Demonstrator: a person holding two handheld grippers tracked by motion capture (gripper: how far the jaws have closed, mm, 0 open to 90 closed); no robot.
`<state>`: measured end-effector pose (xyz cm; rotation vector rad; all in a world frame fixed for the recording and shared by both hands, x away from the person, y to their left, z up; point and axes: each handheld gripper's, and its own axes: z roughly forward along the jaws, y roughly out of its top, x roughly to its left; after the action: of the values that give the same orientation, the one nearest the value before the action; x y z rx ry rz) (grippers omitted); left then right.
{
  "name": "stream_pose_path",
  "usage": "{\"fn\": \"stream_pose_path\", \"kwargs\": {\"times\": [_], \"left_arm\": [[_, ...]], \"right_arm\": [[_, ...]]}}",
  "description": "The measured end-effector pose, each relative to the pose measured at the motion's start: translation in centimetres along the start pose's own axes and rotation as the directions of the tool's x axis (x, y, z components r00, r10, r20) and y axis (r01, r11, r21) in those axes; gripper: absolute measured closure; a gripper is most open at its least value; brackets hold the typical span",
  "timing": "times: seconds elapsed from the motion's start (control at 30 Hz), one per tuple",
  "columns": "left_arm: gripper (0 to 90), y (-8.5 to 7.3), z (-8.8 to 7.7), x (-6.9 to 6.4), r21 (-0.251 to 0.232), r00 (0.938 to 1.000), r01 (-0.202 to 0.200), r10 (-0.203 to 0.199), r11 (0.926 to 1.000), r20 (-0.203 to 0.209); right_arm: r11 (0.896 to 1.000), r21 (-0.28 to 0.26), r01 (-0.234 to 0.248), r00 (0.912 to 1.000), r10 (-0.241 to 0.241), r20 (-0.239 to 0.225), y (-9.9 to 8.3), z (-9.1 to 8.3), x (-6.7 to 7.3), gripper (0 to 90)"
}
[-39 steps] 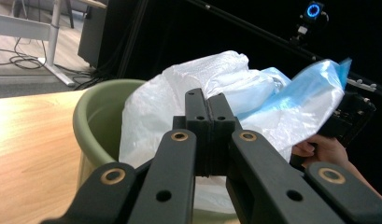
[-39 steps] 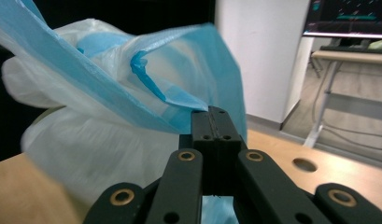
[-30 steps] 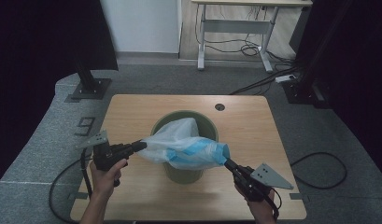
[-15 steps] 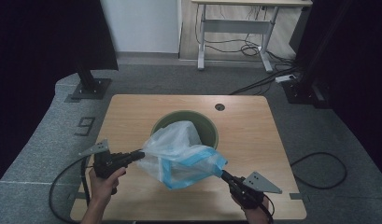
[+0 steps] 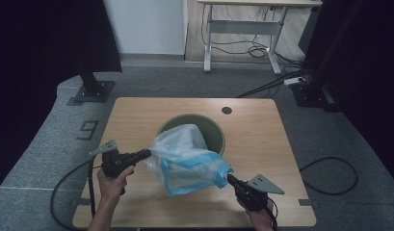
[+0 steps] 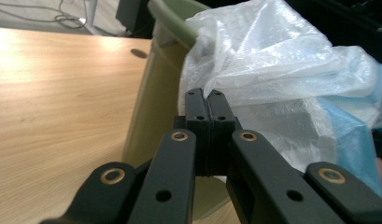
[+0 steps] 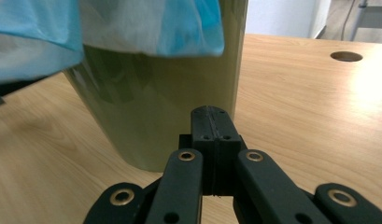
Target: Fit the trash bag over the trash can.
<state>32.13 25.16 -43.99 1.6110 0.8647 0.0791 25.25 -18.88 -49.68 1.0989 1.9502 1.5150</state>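
1. We are pinching one edge of a plastic bag (image 5: 187, 156) in the left gripper (image 5: 145, 154); in the left gripper view the jaws are pressing together on a fold of its clear film
2. We are holding the right gripper (image 5: 229, 179) clenched too, its tips meeting the bag's blue lower corner in the high view; in the right gripper view no film is showing between the closed jaws, so we cannot tell whether it is truly gripping the bag
3. The bag, clear with a blue band, is hanging stretched between both grippers, partly over the mouth of a green bin (image 5: 215, 134) and partly in front of it
4. The bin is standing upright on the wooden table (image 5: 262, 130); the bag is covering most of its opening, so we cannot tell what is lying inside
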Motion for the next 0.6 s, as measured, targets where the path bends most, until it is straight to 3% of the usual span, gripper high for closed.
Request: {"fn": "stream_pose_path", "kwargs": {"times": [0.1,0.27,0.4,0.6], "left_arm": [[85.1,-0.1,0.0,-0.4,0.006,0.9998,-0.018,0.018,0.9998,-0.008],[55.1,0.1,-1.1,-1.5,-0.028,0.9962,-0.035,0.032,0.9990,-0.081],[49.5,1.1,-2.5,-2.8,-0.052,0.9932,-0.084,0.079,0.9951,-0.085],[46.7,3.2,-2.1,-4.9,-0.002,0.9845,-0.169,0.169,0.9855,-0.046]], "right_arm": [[1.000,-0.026,-0.005,0.9999,0.004,-0.011,0.1,-0.5,0.1,89.0],[0.996,-0.088,0.021,0.9996,-0.023,-0.019,1.4,-2.1,0.6,77.3],[0.992,-0.120,0.043,0.9990,-0.044,-0.006,2.4,-3.4,1.0,70.0],[0.989,-0.134,0.056,0.9984,-0.057,-0.002,3.7,-4.0,0.9,64.1]]}}
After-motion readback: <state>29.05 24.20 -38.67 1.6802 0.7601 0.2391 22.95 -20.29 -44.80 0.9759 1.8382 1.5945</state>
